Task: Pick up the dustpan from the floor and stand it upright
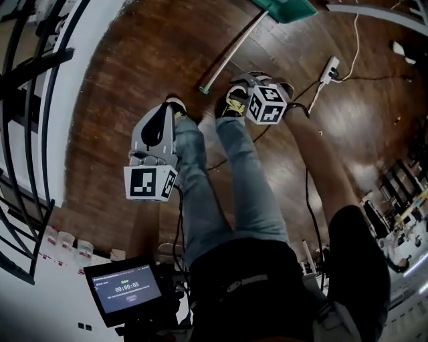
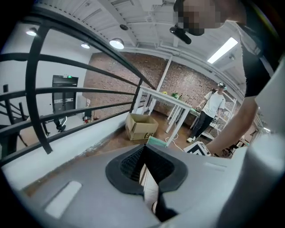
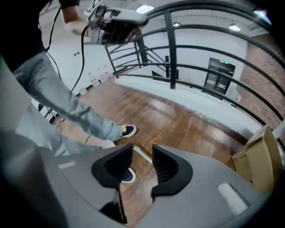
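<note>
At the far left a black metal railing (image 1: 27,133) stands along a white ledge, and below it a small dark screen (image 1: 127,288) is mounted near the person's body. Next comes the grey left gripper (image 1: 164,113) with its black-and-white marker cube (image 1: 150,182); it hangs above the brown wooden floor (image 1: 120,80), beside the person's legs in blue jeans (image 1: 227,180). In the left gripper view the tips of its black ribbed jaws meet, with nothing between them (image 2: 144,149). A brown cardboard box (image 2: 141,126) stands on the floor further behind.

The green plastic dustpan (image 1: 287,8) lies on the floor at the top edge of the head view. Its long pale handle (image 1: 231,53) runs down and left, ending just beside the person's dark shoes (image 1: 235,100).

The grey right gripper (image 1: 257,83) is over the shoes, mostly covered by its own marker cube. In the right gripper view its jaws stand moderately apart (image 3: 142,153). Through the gap one sees the floor, one shoe and the end of the handle; the pads do not press on anything.

To the right a white power strip (image 1: 330,67) lies on the floor.
</note>
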Demonstrator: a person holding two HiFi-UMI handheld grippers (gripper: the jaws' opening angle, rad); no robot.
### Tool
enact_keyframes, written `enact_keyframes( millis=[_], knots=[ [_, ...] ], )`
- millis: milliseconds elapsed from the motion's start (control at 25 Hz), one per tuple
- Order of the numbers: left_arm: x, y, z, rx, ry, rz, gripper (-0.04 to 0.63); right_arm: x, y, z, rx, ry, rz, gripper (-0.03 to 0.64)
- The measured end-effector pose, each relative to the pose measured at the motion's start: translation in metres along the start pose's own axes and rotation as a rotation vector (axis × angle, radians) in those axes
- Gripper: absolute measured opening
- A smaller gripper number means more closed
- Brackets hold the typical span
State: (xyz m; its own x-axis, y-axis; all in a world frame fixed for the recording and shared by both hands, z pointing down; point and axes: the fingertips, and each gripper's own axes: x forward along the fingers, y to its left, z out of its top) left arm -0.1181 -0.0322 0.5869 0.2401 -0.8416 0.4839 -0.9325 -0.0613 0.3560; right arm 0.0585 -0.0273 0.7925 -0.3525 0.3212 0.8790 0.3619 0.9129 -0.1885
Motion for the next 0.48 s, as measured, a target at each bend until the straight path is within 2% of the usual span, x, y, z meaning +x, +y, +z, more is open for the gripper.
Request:
enact_keyframes(
  millis=[80,160,240,480],
  knots=[
    [0.008,0.011,-0.032,-0.03,0.029,0.027,0.019,0.045,0.003,-0.033,-0.129,0.088,0.069,0.184],
    [0.011,0.021,-0.063,-0.07,0.06,0.059,0.02,0.085,0.006,-0.062,-0.281,0.17,0.137,0.186],
    [0.017,0.03,-0.091,-0.092,0.074,0.072,0.02,0.122,0.002,-0.088,-0.402,0.233,0.165,0.186],
    [0.051,0.065,-0.175,-0.023,0.084,0.083,0.02,0.229,-0.01,-0.139,-0.669,0.303,0.171,0.192]
  ],
)
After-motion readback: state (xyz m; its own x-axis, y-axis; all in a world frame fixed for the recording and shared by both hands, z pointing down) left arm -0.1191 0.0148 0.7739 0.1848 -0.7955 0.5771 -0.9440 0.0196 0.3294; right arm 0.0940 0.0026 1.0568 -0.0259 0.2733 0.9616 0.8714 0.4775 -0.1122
